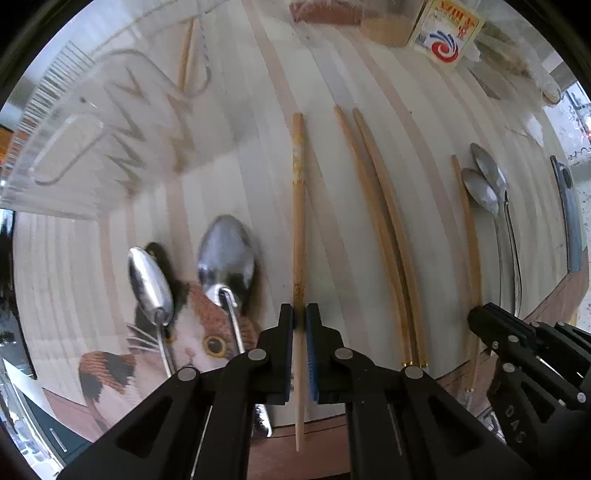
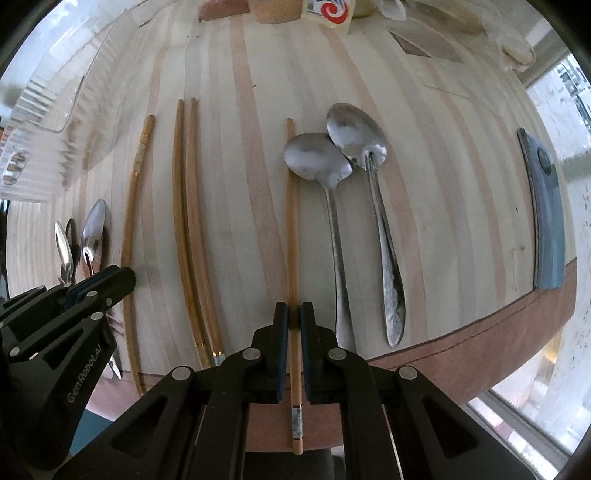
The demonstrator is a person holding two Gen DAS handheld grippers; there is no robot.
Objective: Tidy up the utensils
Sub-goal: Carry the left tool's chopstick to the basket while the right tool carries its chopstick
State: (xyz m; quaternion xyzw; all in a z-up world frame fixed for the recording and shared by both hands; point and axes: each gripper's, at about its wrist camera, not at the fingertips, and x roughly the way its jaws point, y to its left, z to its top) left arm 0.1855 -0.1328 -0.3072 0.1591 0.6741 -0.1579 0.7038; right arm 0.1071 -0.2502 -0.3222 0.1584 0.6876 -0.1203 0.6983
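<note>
My left gripper (image 1: 299, 314) is shut on a wooden chopstick (image 1: 298, 206) that lies along the striped wooden table (image 1: 240, 192). My right gripper (image 2: 294, 314) is shut on another chopstick (image 2: 291, 221) next to two large metal spoons (image 2: 332, 177). A pair of chopsticks (image 1: 384, 229) lies between the two held ones; the pair shows in the right wrist view (image 2: 188, 206) too. Two smaller spoons (image 1: 192, 269) lie left of my left gripper, over a cat picture. The right gripper (image 1: 484, 321) shows at the right of the left wrist view.
A clear ribbed plastic container (image 1: 96, 122) stands at the far left. A grey-blue flat object (image 2: 546, 210) lies at the table's right edge. A carton (image 1: 448, 33) and a wooden cup (image 1: 386, 26) stand at the back. The table's front edge (image 2: 480, 332) runs just under the grippers.
</note>
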